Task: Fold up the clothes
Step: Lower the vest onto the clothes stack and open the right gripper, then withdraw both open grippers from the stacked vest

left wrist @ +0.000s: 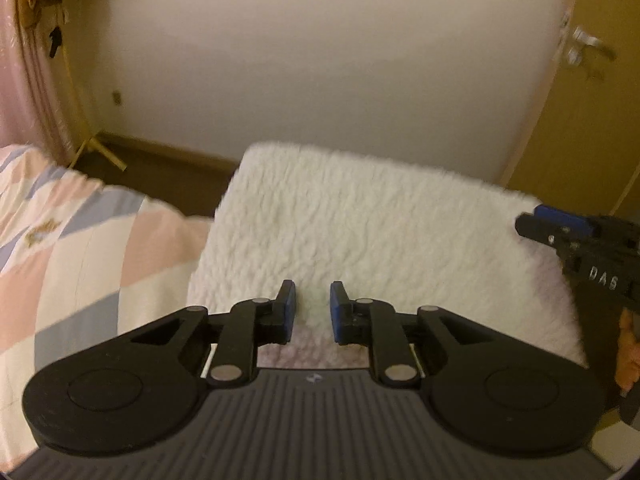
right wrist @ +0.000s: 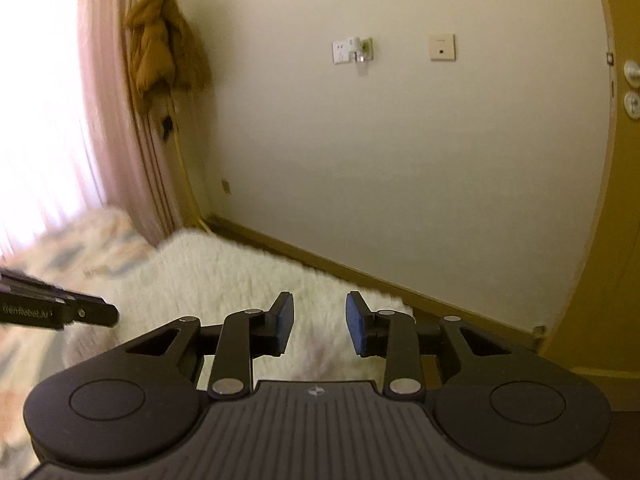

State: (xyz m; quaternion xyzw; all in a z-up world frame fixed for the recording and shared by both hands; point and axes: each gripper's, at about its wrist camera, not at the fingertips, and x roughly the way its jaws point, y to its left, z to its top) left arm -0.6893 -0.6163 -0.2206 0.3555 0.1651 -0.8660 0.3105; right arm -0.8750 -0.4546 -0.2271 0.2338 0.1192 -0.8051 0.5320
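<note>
My left gripper (left wrist: 313, 307) is matte black plastic: two round discs at 7 and 5 o'clock, linked arms pinned with silver rivets, a ribbed grey deck carrying a small white logo, and blue pads (left wrist: 289, 307) on the fingers. My right gripper (right wrist: 319, 324) is built the same, with blue pads (right wrist: 354, 325), silver rivets and the same logo at 6 o'clock. From outside, its black side shows white letters "DAS", small screws, and bare skin of my hand (left wrist: 628, 354) at 4 o'clock.
</note>
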